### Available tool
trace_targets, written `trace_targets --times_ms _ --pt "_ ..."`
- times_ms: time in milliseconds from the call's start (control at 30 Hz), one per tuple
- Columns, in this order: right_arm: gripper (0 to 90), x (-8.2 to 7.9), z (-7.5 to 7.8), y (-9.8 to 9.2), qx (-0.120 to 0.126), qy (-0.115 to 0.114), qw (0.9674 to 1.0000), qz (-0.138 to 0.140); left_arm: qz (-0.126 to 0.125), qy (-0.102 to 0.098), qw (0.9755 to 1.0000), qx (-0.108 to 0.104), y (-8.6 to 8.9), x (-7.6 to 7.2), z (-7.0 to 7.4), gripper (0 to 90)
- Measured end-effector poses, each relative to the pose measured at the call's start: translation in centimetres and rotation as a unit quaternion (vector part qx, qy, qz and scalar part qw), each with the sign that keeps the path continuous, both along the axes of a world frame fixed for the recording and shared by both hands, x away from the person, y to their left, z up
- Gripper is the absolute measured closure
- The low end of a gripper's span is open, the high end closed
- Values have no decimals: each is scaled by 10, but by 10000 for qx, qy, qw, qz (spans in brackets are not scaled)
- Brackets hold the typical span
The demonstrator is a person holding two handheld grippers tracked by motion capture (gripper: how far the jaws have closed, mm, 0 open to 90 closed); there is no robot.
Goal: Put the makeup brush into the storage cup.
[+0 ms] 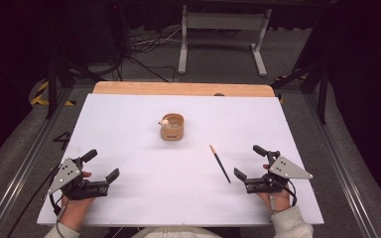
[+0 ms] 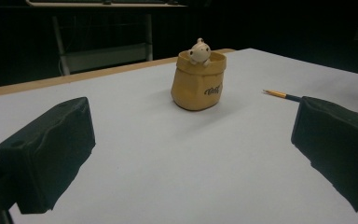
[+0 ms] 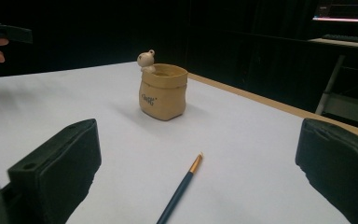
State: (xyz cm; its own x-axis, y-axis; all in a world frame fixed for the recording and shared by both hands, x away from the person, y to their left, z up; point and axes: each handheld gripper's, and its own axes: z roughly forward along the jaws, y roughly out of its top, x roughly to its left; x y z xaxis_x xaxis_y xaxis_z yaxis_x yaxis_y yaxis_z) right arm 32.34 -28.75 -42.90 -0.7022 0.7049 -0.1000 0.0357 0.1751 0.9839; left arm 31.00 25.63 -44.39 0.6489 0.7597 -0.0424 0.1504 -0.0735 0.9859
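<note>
Two grippers sit low at the near edge of the white table (image 1: 129, 208), the left gripper (image 1: 102, 169) at the near left corner and the right gripper (image 1: 246, 162) at the near right, each with its jaws spread wide and nothing between them. A small tan sack-shaped pot (image 1: 172, 127) with a little pale figure (image 1: 164, 122) perched on its rim stands upright near the table's middle, well apart from both grippers. A dark pencil (image 1: 220, 163) lies flat on the sheet between the pot and the right gripper, just beside that gripper, its pale tip end toward the pot.
</note>
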Motion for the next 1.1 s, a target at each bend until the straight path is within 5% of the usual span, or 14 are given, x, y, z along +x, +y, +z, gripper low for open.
trace_targets --times_ms 600,1100 --pt "12 -1 3 1 27 -54 10000 -64 -92 -13 10000 -23 0 1 0 2" --pt "21 11 18 21 71 177 9998 78 -68 37 9999 67 -2 2 0 2"
